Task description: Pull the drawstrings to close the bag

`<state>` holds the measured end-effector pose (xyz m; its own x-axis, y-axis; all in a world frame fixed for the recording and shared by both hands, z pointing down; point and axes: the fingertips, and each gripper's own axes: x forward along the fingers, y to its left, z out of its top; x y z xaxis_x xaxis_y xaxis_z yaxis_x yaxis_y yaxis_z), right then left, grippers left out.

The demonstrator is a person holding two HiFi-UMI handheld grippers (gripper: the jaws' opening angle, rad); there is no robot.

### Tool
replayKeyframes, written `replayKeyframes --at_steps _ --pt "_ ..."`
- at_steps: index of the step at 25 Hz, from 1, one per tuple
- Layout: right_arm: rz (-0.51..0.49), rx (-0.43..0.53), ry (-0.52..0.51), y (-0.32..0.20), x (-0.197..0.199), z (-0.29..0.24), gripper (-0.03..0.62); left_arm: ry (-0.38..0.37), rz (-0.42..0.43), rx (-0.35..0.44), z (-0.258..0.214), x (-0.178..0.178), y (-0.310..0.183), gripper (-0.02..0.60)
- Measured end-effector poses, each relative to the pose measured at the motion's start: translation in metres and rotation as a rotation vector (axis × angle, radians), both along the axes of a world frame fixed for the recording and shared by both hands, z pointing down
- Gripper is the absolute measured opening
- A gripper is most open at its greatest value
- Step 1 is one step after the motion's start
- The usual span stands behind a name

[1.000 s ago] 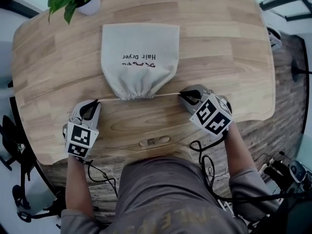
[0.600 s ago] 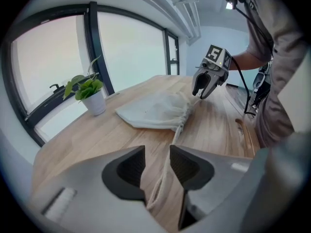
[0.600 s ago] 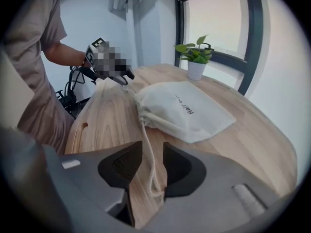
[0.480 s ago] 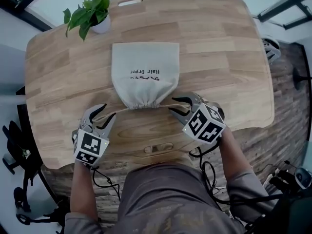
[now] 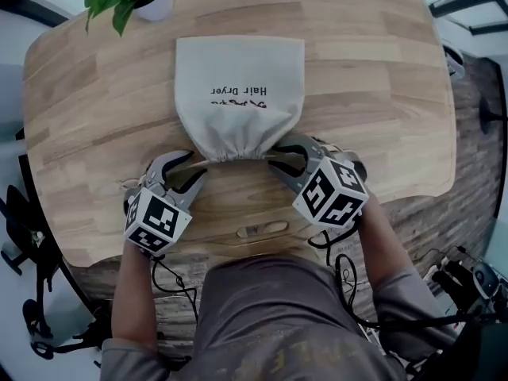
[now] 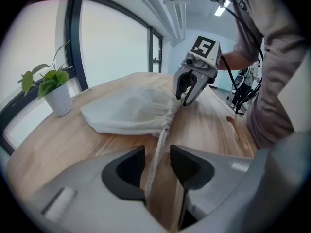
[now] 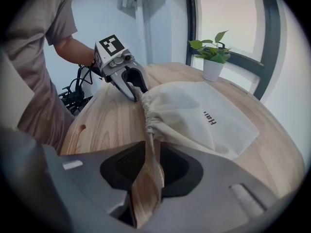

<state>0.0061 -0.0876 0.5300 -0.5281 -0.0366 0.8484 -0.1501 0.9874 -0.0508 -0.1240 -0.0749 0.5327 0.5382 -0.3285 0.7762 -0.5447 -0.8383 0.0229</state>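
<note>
A beige drawstring bag (image 5: 238,86) printed "Hair Dryer" lies flat on the wooden table (image 5: 381,94), its mouth gathered tight at the near end (image 5: 234,151). My left gripper (image 5: 197,165) stands open just left of the gathered mouth, and the left drawstring (image 6: 158,149) runs loosely between its jaws. My right gripper (image 5: 274,157) stands open just right of the mouth. The right drawstring (image 7: 151,152) lies slack in the gap between its jaws. Neither cord is pinched. Each gripper view shows the other gripper across the bag's mouth.
A potted green plant (image 5: 151,2) stands at the table's far left corner, beyond the bag. A slot handle (image 5: 255,230) is cut into the near edge of the table. The person's torso (image 5: 278,324) is close against that edge.
One second ago both grippers were shut on taut drawstrings, pulled well apart. They have since opened, moved inward to the bag's mouth, and the cords have gone slack.
</note>
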Motion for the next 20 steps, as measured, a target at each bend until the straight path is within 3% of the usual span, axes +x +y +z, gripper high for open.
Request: replayKeyframes --at_steps 7,9,10,12,15,20 --pt "-0.016 0.006 0.016 0.005 -0.006 0.009 0.114 0.018 0.042 -0.010 0.002 0.002 0.008 0.126" --pt "-0.010 0.010 0.013 0.005 -0.006 0.009 0.106 0.008 0.063 -0.001 0.003 0.003 0.010 0.087" --pt "-0.010 0.014 0.012 0.005 -0.006 0.008 0.097 0.001 0.071 0.006 0.003 0.003 0.010 0.023" --pt "-0.015 0.024 0.013 0.005 -0.006 0.008 0.095 -0.003 0.080 0.011 0.003 0.004 0.010 0.014" --pt "-0.017 0.043 0.005 0.005 -0.005 0.009 0.043 0.006 0.081 -0.002 0.003 0.004 0.009 0.011" --pt "0.101 -0.018 -0.026 -0.001 0.000 0.008 0.037 -0.048 0.026 0.008 0.003 -0.007 0.000 0.005"
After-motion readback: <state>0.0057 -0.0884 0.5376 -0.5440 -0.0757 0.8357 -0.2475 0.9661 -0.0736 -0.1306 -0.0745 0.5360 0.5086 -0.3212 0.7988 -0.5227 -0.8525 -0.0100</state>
